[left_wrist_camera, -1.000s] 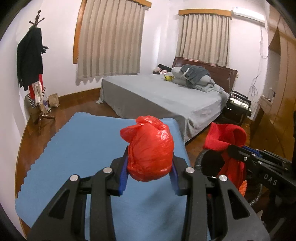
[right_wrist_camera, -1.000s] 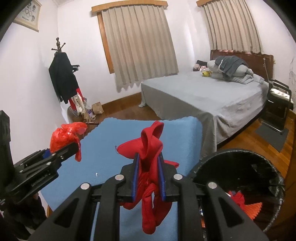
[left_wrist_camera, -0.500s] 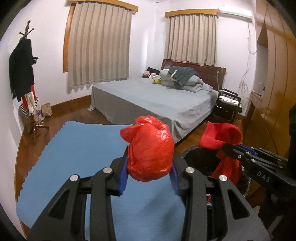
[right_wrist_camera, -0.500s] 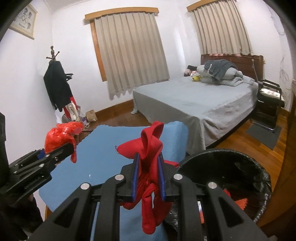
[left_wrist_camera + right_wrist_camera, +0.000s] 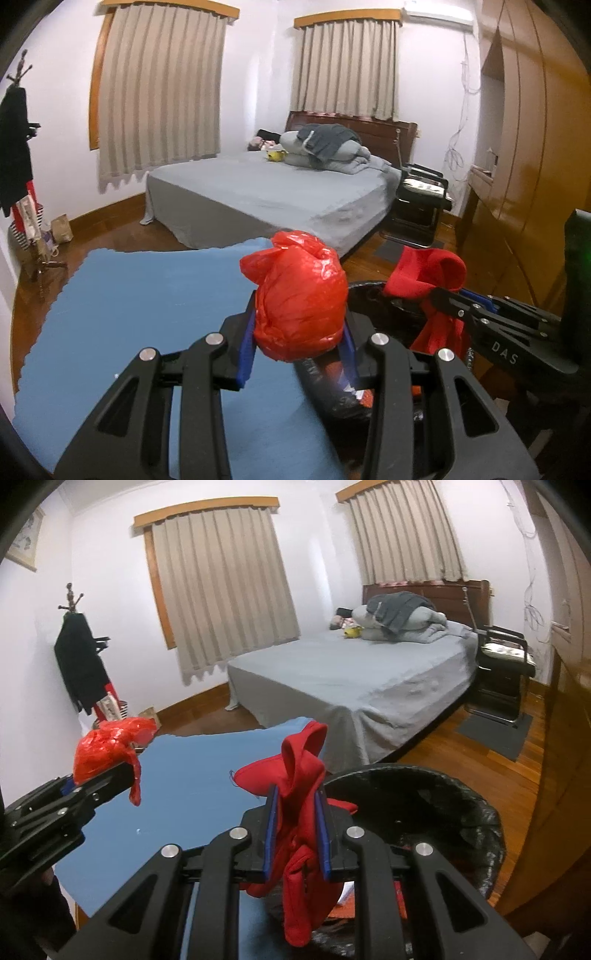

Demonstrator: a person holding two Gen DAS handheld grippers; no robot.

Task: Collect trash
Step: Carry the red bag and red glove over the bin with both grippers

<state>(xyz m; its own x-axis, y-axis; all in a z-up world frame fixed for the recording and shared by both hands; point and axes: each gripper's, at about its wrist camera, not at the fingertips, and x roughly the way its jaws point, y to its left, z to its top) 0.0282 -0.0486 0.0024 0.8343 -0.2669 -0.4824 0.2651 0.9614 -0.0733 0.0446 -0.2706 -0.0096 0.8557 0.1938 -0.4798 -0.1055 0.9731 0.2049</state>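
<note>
My left gripper (image 5: 298, 332) is shut on a crumpled red plastic bag (image 5: 299, 295), held above the near rim of a black-lined trash bin (image 5: 373, 291). My right gripper (image 5: 295, 827) is shut on a limp red cloth (image 5: 295, 775) that hangs down at the left rim of the same bin (image 5: 443, 805), where some orange and red scraps lie. In the right wrist view the left gripper (image 5: 99, 779) with the red bag (image 5: 107, 746) shows at the left. In the left wrist view the right gripper (image 5: 436, 295) with the red cloth (image 5: 424, 273) shows at the right.
A blue foam mat (image 5: 129, 314) covers the wooden floor under both grippers. A grey bed (image 5: 266, 192) stands beyond it, with a black chair (image 5: 421, 199) beside it and a wooden wardrobe (image 5: 535, 147) at the right. A coat rack (image 5: 81, 664) stands at the far left wall.
Both grippers have carried their loads sideways to the right, from over the blue mat to the trash bin's rim. The grips have not changed.
</note>
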